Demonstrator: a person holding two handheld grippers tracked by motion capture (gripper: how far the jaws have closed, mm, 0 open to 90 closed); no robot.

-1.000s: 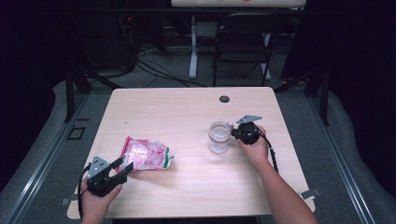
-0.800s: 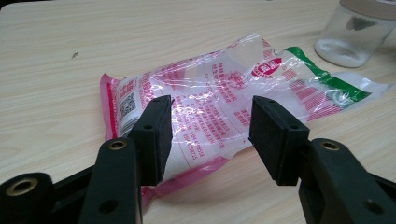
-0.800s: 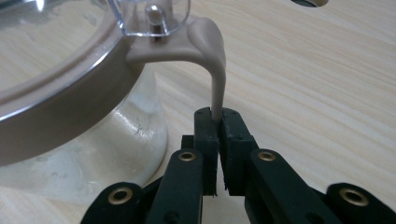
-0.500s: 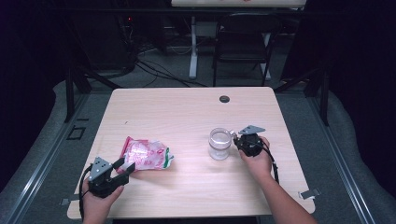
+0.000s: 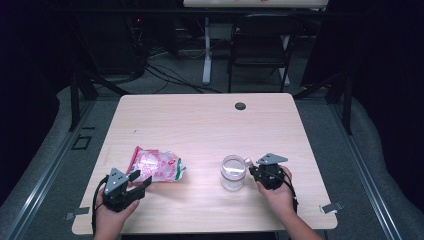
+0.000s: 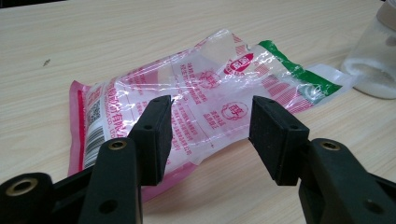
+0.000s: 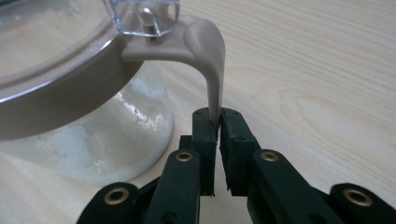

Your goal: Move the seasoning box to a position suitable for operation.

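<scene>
The jar [image 5: 233, 172] stands upright on the desk [image 5: 200, 125], right of centre, just beside the right gripper [image 5: 257, 170]. Its body is clear and rigid, probably glass or hard plastic, with a little white powder at the bottom, so it is judged light but breakable and slippery on the wall. The right gripper's fingers [image 7: 205, 135] stand narrow around the beige lid tab [image 7: 212, 88]; they have just been easing apart, and the tab remains between them. This tab is thin and flexible (a poor lifting point); take hold of the jar around its body or lid rim.

The bag [image 6: 201, 100] lies flat on the desk near the left side. It is soft, crinkly film, light and slick. The left gripper [image 6: 210, 135] has its fingers half-wide astride the near edge, not pressing; pinch a sealed edge
</scene>
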